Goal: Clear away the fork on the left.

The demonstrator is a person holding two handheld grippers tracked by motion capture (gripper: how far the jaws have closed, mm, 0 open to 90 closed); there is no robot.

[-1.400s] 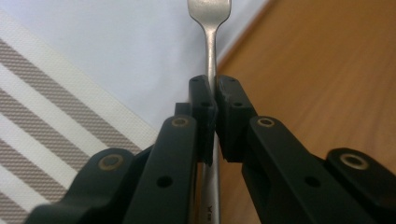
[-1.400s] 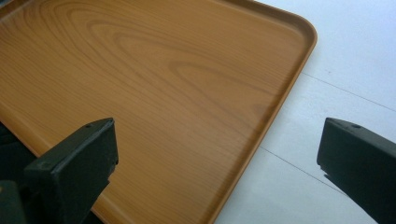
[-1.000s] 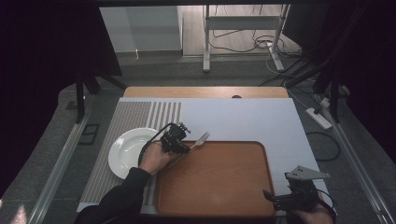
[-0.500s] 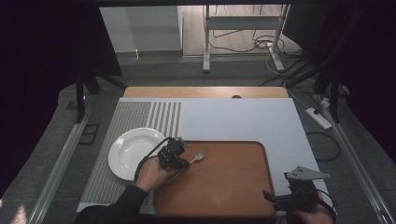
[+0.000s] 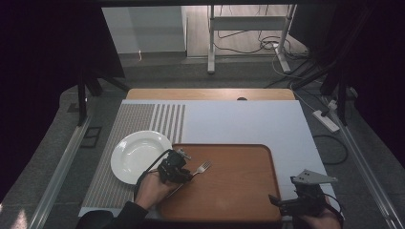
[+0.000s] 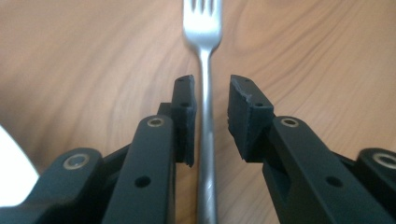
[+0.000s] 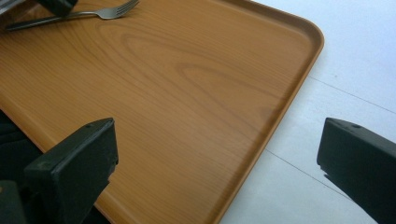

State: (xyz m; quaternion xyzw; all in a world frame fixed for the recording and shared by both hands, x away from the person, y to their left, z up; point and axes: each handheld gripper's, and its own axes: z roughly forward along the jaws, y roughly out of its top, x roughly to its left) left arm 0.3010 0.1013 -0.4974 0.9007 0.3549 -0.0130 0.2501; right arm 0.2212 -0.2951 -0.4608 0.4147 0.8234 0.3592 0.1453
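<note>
Fork lies between your left fingers, handle running straight back toward your hand

Fork [image 6: 205, 88] rests flat on the wooden tray [image 5: 239, 191]. In the left gripper view its long axis runs from 6 o'clock to 12 o'clock, tines at the top, handle passing down the gap between the two black fingers [image 6: 184, 116]. Your left gripper [image 5: 190, 172] has just been opening: the pads stand off the handle on both sides, the left one just beside it, the right one with a clear strip of tray showing between. So the fork is between them but not gripped.

From the high view, the fork [image 5: 199, 170] sits in the tray's near-left part, tines pointing to about 2 o'clock, handle toward 8 o'clock and partly hidden under your left gripper. The white plate [image 5: 136, 155] lies off the tray at 9 o'clock from the fork, on the surface [image 5: 239, 119].

Your right gripper [image 5: 286, 202] hangs at the tray's near-right corner, well apart from the fork, its fingers spread wide with nothing between them; in its own view the fork [image 7: 88, 14] is far off at 11 o'clock. Your left hand is much the nearer one.

If the fork is meant to stay there, I judge you should back out along the handle's line, toward 6 o'clock in the left gripper view, so neither pad drags it sideways.
</note>
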